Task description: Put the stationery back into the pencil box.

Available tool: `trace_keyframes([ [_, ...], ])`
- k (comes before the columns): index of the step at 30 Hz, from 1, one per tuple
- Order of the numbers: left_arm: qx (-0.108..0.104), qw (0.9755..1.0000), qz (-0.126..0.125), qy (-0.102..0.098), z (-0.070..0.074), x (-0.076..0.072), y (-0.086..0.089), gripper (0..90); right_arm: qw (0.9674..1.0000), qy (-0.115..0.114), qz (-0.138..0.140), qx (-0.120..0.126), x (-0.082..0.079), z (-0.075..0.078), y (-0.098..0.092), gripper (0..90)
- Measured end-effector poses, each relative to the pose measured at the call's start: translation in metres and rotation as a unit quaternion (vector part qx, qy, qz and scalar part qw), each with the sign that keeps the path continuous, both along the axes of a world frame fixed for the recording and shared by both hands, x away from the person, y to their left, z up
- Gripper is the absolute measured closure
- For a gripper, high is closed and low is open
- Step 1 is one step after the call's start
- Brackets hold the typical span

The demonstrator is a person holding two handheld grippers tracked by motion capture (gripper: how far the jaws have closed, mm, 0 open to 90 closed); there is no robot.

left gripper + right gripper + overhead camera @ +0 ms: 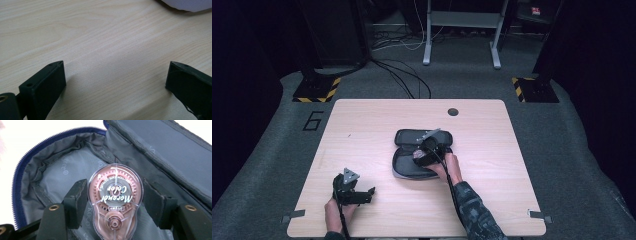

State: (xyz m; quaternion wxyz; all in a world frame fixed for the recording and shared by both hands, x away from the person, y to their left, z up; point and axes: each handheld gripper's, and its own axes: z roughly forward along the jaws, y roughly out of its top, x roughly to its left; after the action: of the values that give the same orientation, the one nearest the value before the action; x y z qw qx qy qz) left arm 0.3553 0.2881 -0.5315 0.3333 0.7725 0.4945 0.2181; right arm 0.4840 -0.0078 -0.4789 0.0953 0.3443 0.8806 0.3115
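A dark zip case lies open in the middle of the wooden table, grey lining up. My right gripper hovers over its near half, shut on a pink correction-tape dispenser marked "Morandi Color". In the right gripper view my right gripper presses the dispenser's two sides, just above the lining, with the blue zip curving round at the left. My left gripper rests near the front left of the table, and in its own view my left gripper is open over bare wood.
The case's other half lies flat beyond the dispenser. A pale edge shows at the top right of the left gripper view. A cable hole sits near the table's far edge. Floor cables and desk legs lie beyond.
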Motion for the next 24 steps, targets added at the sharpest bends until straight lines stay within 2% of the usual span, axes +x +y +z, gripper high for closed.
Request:
trace_keyframes([
  [1,0.004,1.0000,-0.003,-0.001,0.000,0.000,0.001,2.5,1.0000,-0.004,0.005,-0.004,0.001,-0.001,0.000,37.8],
  [3,0.004,1.0000,-0.003,-0.001,0.000,0.000,0.001,2.5,0.9999,0.002,0.005,-0.009,0.001,-0.002,0.002,36.9],
  [6,0.004,1.0000,-0.003,-0.001,0.000,0.000,0.001,2.5,0.9999,0.008,-0.003,-0.009,0.000,-0.002,0.005,26.3],
  [7,0.004,1.0000,-0.003,-0.001,0.000,0.000,0.001,2.5,0.9999,0.001,0.005,-0.012,-0.001,0.000,0.003,24.0],
  [10,0.004,1.0000,-0.003,-0.001,0.000,0.000,0.001,2.5,1.0000,0.005,-0.002,-0.005,-0.004,0.005,0.002,21.4],
  [14,0.004,1.0000,-0.003,-0.001,0.000,0.000,0.001,2.6,0.9999,-0.008,0.006,0.013,-0.010,0.018,-0.007,14.8],
  [15,0.004,1.0000,-0.003,-0.001,0.000,0.000,0.001,2.6,0.9996,-0.017,0.008,0.021,-0.015,0.025,-0.011,14.1],
  [17,0.005,1.0000,-0.003,-0.001,0.000,0.000,0.001,2.6,0.9995,-0.020,0.009,0.023,-0.017,0.028,-0.013,13.9],
  [18,0.004,1.0000,-0.003,-0.001,0.000,0.000,0.001,2.6,0.9991,-0.028,0.011,0.031,-0.023,0.036,-0.020,13.3],
  [20,0.004,1.0000,-0.003,-0.001,0.000,0.000,0.001,2.6,0.9989,-0.030,0.006,0.035,-0.026,0.040,-0.023,12.8],
  [21,0.004,1.0000,-0.003,-0.001,0.000,0.000,0.001,2.6,0.9984,-0.039,0.011,0.038,-0.029,0.044,-0.029,12.5],
  [23,0.004,1.0000,-0.003,-0.001,0.000,0.000,0.001,2.7,0.9976,-0.048,0.003,0.050,-0.038,0.052,-0.041,10.8],
  [24,0.004,1.0000,-0.003,-0.001,0.000,0.000,0.001,2.7,0.9976,-0.048,0.003,0.050,-0.038,0.052,-0.041,10.8],
])
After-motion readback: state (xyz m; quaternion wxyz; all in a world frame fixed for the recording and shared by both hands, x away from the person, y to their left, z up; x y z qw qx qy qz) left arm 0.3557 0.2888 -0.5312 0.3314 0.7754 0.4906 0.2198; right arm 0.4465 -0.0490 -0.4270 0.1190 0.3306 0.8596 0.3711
